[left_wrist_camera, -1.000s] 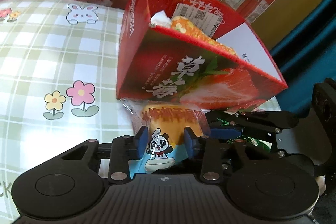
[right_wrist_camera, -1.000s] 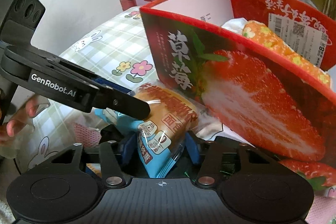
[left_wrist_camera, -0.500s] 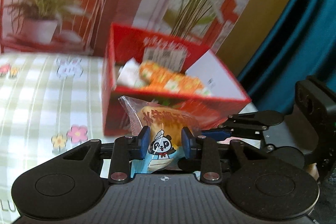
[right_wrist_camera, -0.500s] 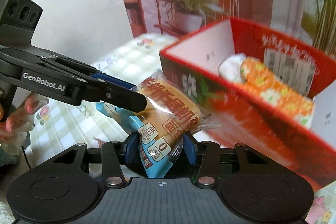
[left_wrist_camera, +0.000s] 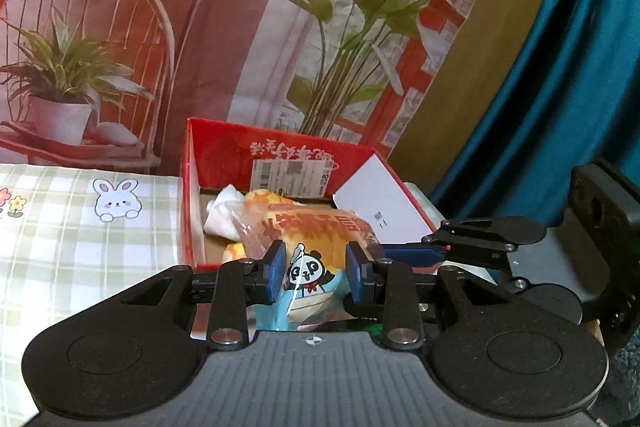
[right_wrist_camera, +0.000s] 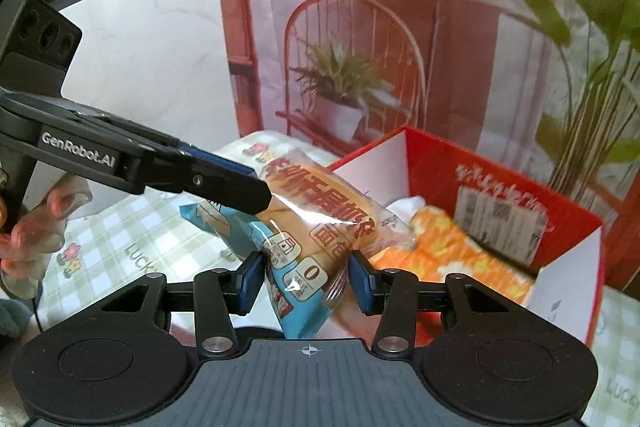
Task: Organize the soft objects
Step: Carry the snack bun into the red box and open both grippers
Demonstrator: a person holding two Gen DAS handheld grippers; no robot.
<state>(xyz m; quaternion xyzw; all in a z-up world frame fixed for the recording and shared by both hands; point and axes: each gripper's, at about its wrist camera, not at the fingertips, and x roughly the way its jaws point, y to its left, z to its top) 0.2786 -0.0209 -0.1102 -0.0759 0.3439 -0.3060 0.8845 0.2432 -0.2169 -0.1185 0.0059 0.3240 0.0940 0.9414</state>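
A: Change since a second ago: the bread packet (left_wrist_camera: 316, 239) was low against the outside front wall of the red box (left_wrist_camera: 192, 187); it has come up and now shows above the box opening, lower centre of the left wrist view.

B: Grip, left side?

A: Left gripper (left_wrist_camera: 316, 273) clenched on the bread packet, blue pads pressed against the panda-printed end of the wrapper. In the right wrist view the same gripper (right_wrist_camera: 264, 195) enters from the left edge, its tip on the packet's upper end.

B: Right side?

A: Right gripper (right_wrist_camera: 306, 281) also closed on the bread packet (right_wrist_camera: 320, 223), pads either side of the blue lower part. In the left view its arm (left_wrist_camera: 484, 235) comes in from the right; its tip is hidden behind the packet.

B: Box contents?

A: An orange flowered packet (right_wrist_camera: 444, 255) and a white wad (left_wrist_camera: 224, 211), both lying inside. Label on the far inner wall, too blurred to read.

B: Surroundings?

A: Green checked tablecloth (left_wrist_camera: 80, 227) with a rabbit print, left of the box. Printed backdrop (left_wrist_camera: 240, 7) of a chair and plants behind; a teal curtain (left_wrist_camera: 560, 87) at the right edge.
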